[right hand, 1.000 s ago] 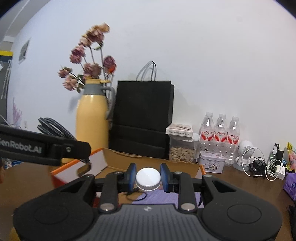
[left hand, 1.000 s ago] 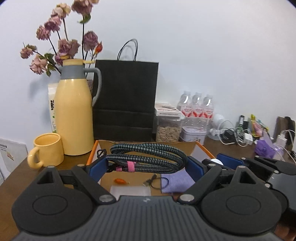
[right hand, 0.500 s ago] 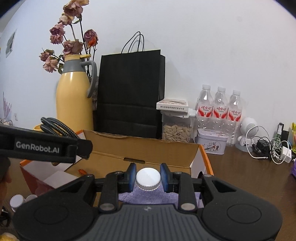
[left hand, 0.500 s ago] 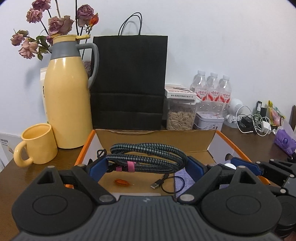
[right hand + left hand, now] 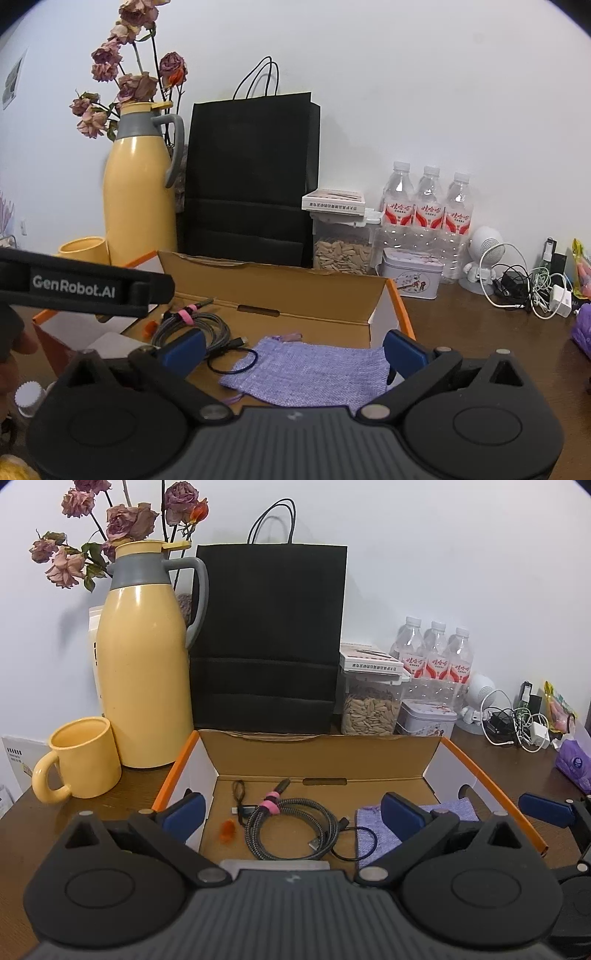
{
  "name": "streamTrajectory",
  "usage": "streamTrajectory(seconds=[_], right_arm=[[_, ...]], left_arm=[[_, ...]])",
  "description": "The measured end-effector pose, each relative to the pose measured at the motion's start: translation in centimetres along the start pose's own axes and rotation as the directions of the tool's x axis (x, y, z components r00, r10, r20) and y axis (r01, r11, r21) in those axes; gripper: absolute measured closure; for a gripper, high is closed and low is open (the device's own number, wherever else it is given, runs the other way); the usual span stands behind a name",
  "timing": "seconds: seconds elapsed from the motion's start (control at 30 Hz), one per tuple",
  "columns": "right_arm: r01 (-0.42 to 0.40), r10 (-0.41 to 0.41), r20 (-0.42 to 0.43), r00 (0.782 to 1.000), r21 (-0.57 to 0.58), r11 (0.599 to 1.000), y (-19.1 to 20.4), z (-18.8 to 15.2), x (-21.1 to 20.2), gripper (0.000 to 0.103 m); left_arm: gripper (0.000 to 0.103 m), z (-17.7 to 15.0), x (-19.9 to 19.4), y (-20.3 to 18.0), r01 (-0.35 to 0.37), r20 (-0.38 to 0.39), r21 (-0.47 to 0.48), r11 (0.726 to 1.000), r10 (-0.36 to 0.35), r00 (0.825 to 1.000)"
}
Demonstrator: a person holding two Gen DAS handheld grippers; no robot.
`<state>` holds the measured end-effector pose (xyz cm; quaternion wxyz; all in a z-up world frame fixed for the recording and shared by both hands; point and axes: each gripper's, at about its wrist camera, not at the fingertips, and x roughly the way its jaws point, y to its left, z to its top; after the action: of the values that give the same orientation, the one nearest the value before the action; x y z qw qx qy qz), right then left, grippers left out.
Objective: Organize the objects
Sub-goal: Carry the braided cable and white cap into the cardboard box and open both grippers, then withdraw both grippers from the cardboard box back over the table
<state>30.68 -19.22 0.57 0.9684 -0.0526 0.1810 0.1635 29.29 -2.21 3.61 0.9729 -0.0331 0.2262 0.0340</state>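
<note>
Since the earlier frames the braided cable (image 5: 291, 827) has been released into the cardboard box (image 5: 321, 755) at lower centre, so both the left gripper (image 5: 293, 808) and the right gripper (image 5: 293, 349) are spread wide and empty (the white cap is no longer held), and they are best lifted straight clear of the box walls.

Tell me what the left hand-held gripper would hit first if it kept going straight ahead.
Probably the coiled braided cable on the cardboard box floor, lying between the open left hand-held gripper fingers; depth is uncertain.
</note>
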Motion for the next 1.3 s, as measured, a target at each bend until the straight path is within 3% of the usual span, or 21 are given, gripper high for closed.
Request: streamTrajectory(seconds=[0.3,0.63,1.3], right_arm=[[0.016,-0.017,0.032,0.999,0.008,1.000,-0.3,0.5,-1.5,0.000],[-0.010,0.010,0.093,0.996,-0.003,1.000,-0.2,1.2,-5.4,0.000],[-0.005,0.005,0.054,0.999,-0.001,1.000,0.6,-1.7,-13.6,0.000]], left_arm=[[0.000,0.5,-1.5,-0.2,0.027,0.032,0.003,1.000,-0.027,0.999],[0.000,1.0,-5.9,0.3,0.043,0.119,-0.012,0.999,-0.041,0.992],[0.000,-1.0,-13.9,1.6,0.025,0.104,0.004,1.000,-0.025,0.994]])
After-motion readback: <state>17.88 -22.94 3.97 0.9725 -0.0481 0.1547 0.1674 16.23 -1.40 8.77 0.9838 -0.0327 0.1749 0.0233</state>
